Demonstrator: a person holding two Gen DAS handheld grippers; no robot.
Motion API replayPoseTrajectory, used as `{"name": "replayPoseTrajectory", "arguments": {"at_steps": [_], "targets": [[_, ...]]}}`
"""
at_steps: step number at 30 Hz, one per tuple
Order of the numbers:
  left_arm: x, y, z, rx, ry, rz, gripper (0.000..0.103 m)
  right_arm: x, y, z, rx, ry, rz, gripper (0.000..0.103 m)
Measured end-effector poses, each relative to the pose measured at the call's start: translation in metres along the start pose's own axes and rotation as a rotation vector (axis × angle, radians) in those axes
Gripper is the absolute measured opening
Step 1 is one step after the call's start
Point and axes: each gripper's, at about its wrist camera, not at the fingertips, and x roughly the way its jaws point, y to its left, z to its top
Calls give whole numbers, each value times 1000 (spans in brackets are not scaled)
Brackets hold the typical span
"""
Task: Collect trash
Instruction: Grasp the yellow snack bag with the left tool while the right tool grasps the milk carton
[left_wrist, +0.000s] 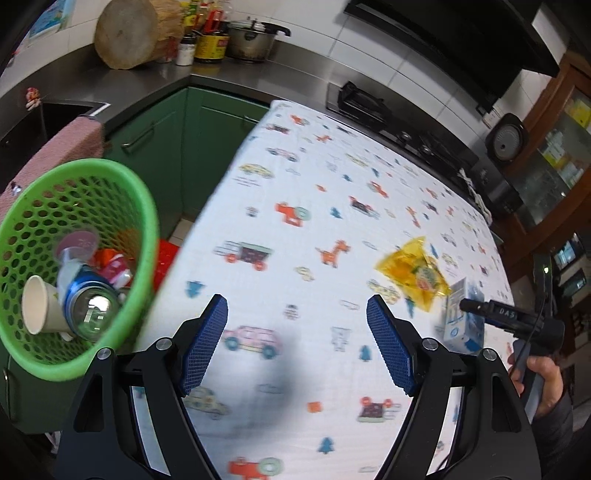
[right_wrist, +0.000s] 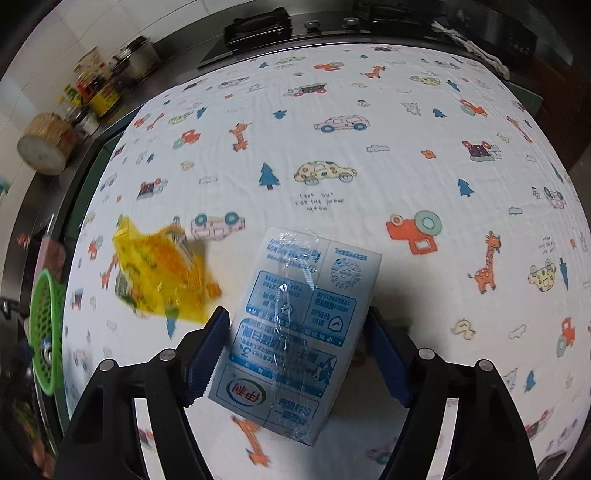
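Note:
A green basket hangs off the table's left edge and holds a paper cup, a blue can and other trash. My left gripper is open and empty above the patterned tablecloth. A yellow wrapper lies at the right, next to a blue-and-white milk carton. In the right wrist view my right gripper sits around the milk carton, with both pads at its sides. The yellow wrapper lies just left of it. The basket shows at the far left.
The table wears a white cloth with cars and giraffes. Behind it are a gas stove, green cabinets, a steel counter with a wooden block, a pot and jars. A pink towel hangs by the sink.

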Motion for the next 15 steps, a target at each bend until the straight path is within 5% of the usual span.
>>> {"name": "replayPoseTrajectory", "arguments": {"at_steps": [15], "targets": [[62,-113,1,13,101,-68,77,-23,-31,-31,-162,8,65,69]]}}
